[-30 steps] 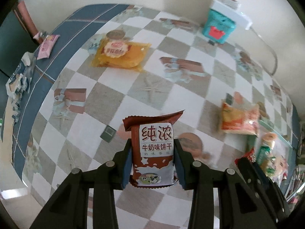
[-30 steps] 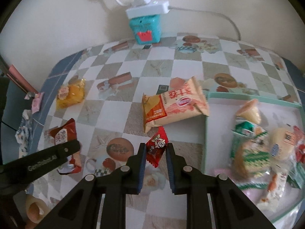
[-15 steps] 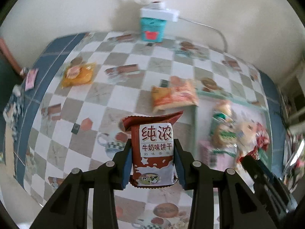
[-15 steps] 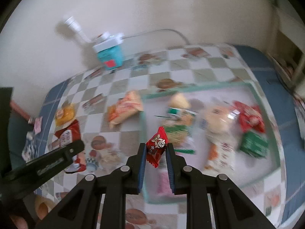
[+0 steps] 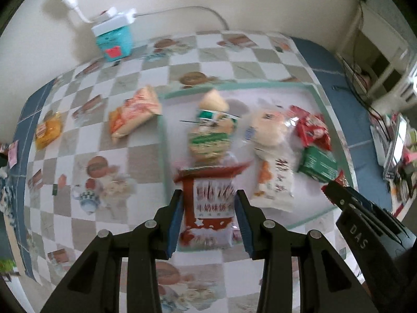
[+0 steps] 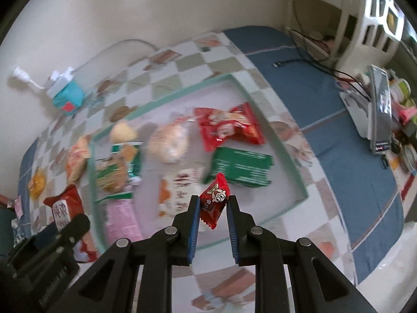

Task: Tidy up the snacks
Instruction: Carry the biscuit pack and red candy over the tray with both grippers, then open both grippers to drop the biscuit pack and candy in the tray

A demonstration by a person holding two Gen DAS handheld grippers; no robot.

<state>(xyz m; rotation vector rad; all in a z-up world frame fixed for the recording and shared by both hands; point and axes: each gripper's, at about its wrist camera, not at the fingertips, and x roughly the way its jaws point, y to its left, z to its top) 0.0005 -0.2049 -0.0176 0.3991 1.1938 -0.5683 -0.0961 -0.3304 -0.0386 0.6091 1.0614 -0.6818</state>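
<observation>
A tall brown-and-white foil biscuit packet point(image 5: 207, 206) is clamped upright between the blue pads of the left gripper point(image 5: 208, 208), above the near edge of the shallow green-rimmed tray point(image 5: 163, 140); a small red foil candy sachet printed with a cartoon face point(image 6: 215, 200) is pinched by the right gripper point(image 6: 213, 206), over the tray's near part. Inside the tray are seen a red snack bag point(image 6: 229, 126), a flat green packet point(image 6: 241, 168), a clear-wrapped round bun point(image 6: 169, 140) and a green-striped biscuit pack point(image 5: 209, 140); on the checked tablecloth point(image 5: 146, 161) outside it, an orange crisp bag point(image 5: 134, 112) lies just beside the rim, and a yellow cake pack point(image 5: 48, 133) lies well apart.
</observation>
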